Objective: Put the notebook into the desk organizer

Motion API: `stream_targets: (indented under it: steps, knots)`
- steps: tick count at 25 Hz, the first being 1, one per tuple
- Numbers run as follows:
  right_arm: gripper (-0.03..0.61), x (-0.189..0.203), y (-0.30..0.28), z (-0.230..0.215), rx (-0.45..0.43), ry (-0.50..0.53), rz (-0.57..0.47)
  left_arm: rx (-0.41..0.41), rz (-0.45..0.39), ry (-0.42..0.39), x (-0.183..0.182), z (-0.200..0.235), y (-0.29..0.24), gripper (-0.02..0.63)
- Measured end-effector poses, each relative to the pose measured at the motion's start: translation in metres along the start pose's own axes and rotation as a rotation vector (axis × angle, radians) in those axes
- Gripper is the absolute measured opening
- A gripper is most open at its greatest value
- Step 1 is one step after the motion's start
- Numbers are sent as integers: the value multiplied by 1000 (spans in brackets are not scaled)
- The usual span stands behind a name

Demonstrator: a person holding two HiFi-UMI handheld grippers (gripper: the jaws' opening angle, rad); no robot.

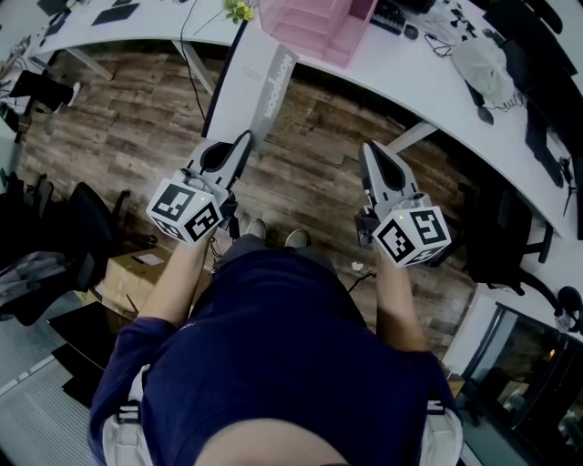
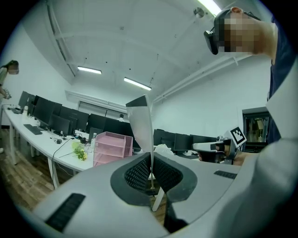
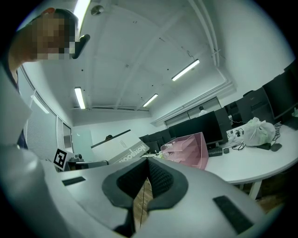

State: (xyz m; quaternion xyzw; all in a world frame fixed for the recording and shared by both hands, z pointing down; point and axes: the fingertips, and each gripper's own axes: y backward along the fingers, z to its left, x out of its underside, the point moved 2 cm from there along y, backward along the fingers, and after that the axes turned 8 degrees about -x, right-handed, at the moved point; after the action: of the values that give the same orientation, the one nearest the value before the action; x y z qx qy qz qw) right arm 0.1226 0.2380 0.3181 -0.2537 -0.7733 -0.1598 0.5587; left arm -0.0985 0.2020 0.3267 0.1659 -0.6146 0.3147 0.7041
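A thin grey notebook (image 1: 265, 89) with print on its cover is clamped by its lower edge in my left gripper (image 1: 243, 139), which is shut on it, and it slants up toward the desk. In the left gripper view the notebook (image 2: 142, 124) stands edge-on out of the closed pads (image 2: 139, 171). The pink tiered desk organizer (image 1: 315, 26) sits on the white desk (image 1: 392, 64) beyond the notebook's far end. My right gripper (image 1: 369, 151) hangs level with the left one, shut and holding nothing. The right gripper view shows the notebook (image 3: 125, 151) and the organizer (image 3: 188, 149) ahead.
The curved white desk carries a yellow-green plant (image 1: 240, 10), a keyboard (image 1: 389, 15), cables and a white bag (image 1: 487, 68). Wooden floor (image 1: 127, 127) lies below me. A cardboard box (image 1: 137, 273) and dark chairs (image 1: 55, 237) stand at the left, and another chair (image 1: 506, 241) at the right.
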Motion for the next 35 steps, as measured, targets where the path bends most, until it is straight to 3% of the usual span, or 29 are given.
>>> stream_targets:
  steps: [22, 35]
  knots:
    - [5, -15, -37, -55, -9, -13, -4, -12, -28, 15, -11, 29, -64, 35]
    - [5, -7, -115, -98, 17, -53, 42, 4, 23, 43, -8, 91, -128, 35]
